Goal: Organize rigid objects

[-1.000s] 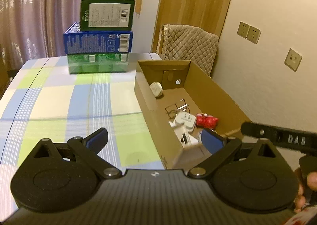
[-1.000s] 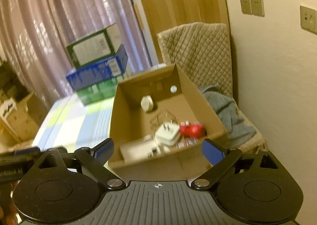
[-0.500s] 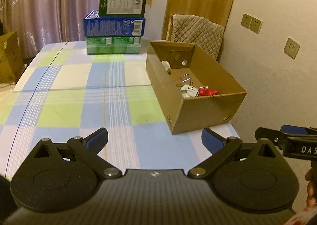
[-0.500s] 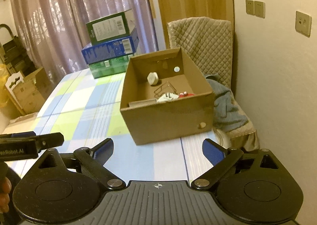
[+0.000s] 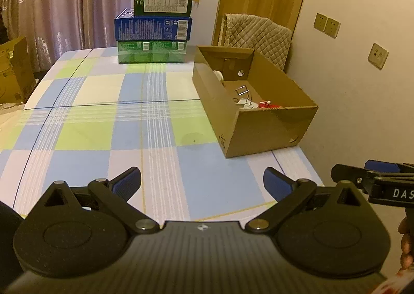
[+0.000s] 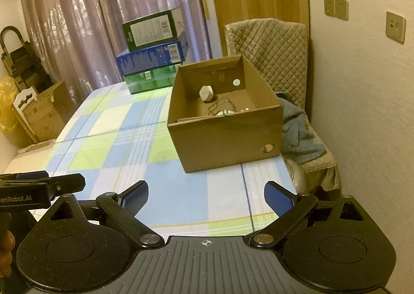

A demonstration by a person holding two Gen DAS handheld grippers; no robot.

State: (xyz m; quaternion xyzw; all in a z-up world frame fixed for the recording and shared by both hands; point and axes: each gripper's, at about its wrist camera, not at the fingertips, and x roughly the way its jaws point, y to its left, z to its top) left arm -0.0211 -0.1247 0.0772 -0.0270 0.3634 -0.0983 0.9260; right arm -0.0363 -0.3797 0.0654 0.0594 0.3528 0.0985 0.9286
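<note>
An open cardboard box (image 5: 266, 123) (image 6: 227, 136) stands on the right side of the checked table (image 5: 129, 123). Inside it lie a white plug adapter (image 5: 244, 104), a red object (image 5: 267, 105), a wire clip (image 5: 242, 91) (image 6: 221, 106) and a white round object (image 6: 206, 92). My left gripper (image 5: 202, 183) is open and empty above the table's near edge. My right gripper (image 6: 206, 196) is open and empty, also near the front edge, to the right of the left one (image 6: 41, 185).
Three stacked cartons, green, blue and green (image 5: 154, 32) (image 6: 152, 53), stand at the table's far end. A quilted chair (image 6: 269, 48) with a grey cloth (image 6: 297, 133) stands behind the box by the wall. Cardboard boxes (image 6: 44, 113) sit on the floor at left.
Both grippers have pulled back and away from the cardboard box toward the table's near edge. The box now looks farther off. Both stay open and empty.
</note>
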